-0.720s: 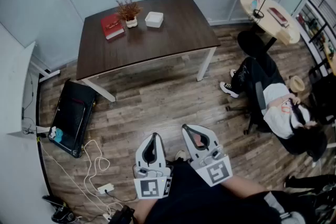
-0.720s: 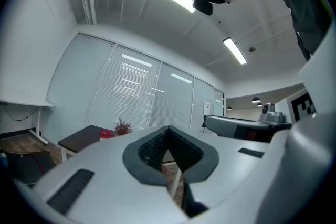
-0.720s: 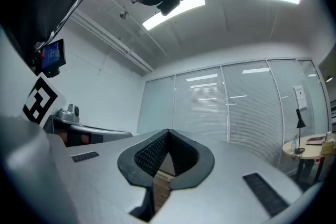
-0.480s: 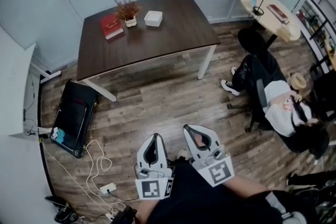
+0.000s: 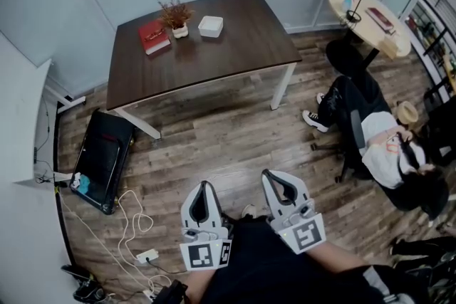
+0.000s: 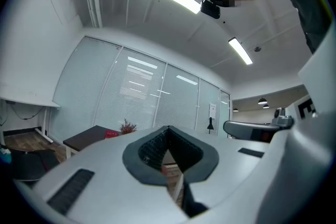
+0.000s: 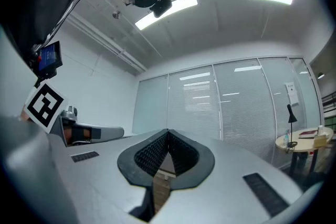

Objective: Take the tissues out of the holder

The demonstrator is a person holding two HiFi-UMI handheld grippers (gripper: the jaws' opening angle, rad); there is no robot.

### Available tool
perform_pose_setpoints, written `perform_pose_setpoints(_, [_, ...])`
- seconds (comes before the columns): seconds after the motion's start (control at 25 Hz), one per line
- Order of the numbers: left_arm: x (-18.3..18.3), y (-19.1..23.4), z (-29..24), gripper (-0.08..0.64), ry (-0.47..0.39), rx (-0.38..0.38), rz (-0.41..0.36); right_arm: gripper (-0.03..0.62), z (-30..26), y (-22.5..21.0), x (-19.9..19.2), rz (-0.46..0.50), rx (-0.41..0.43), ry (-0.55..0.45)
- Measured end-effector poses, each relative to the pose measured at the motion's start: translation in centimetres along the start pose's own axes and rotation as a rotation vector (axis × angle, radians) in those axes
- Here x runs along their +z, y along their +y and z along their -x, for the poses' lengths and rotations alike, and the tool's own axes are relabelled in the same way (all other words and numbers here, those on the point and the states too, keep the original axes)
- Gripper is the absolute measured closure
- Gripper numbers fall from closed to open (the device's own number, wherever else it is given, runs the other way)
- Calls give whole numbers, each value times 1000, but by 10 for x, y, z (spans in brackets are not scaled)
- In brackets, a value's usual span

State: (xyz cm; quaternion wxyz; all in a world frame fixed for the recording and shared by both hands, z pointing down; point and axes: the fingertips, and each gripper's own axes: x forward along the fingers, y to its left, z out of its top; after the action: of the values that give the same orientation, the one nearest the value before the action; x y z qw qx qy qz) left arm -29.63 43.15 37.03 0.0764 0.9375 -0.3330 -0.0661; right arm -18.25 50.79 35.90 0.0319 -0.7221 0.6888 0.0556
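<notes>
Grippers clenched and empty, task not yet begun.
Nearest me, the left gripper (image 5: 205, 186) and the right gripper (image 5: 275, 175) sit low against my body, each with its jaws pressed together on nothing, as both gripper views confirm. Over the last half second the right gripper has drifted outward, widening the gap between the two. The left has hardly moved, and the table (image 5: 235, 57) is no closer. I read that as settling, not an approach, so everything is left to do. Beyond a stretch of bare floor (image 5: 214, 139), the holder (image 5: 210, 26) stands on the table's far side, well ahead of the left gripper and ahead-left of the right, just right of the plant (image 5: 175, 14). I cannot make out the tissues from here.
</notes>
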Motion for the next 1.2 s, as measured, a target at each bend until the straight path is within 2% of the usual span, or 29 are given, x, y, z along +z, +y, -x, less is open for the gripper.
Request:
perform_pose_setpoints(0.16, [2,-20,-3,563,-11,-48,-42,583,3,-6,6,7,-12,-32])
perform_pose_setpoints(0.32, [2,-22,0,563,-2,-73,-76,583,2,-8,5,1,-14,-37])
perform_pose_setpoints(0.44, [3,-17,-4,563,-3,-64,-76,583,-7,-7,5,-7,-8,-33])
perform_pose_setpoints(0.56, [-4,-12,-11,563,10,-62,-60,583,-9,-3,3,56,12,-32])
perform_pose_setpoints(0.64, [-8,-12,-20,563,4,-89,-55,583,-11,-6,-3,72,16,-21])
perform_pose_setpoints(0.76, [-5,-25,-39,563,-27,-170,-68,583,-20,-25,-11,41,-22,-3])
perform_pose_setpoints(0.84, [-3,-29,-54,563,-35,-196,-71,583,-29,-38,-12,27,-51,-6])
perform_pose_setpoints(1.04, [-14,-4,-105,563,-16,-188,-6,583,-81,-54,-15,75,-44,-13])
perform_pose_setpoints(1.2, [-25,28,-167,563,-2,-198,25,583,-141,-77,-32,68,-56,34])
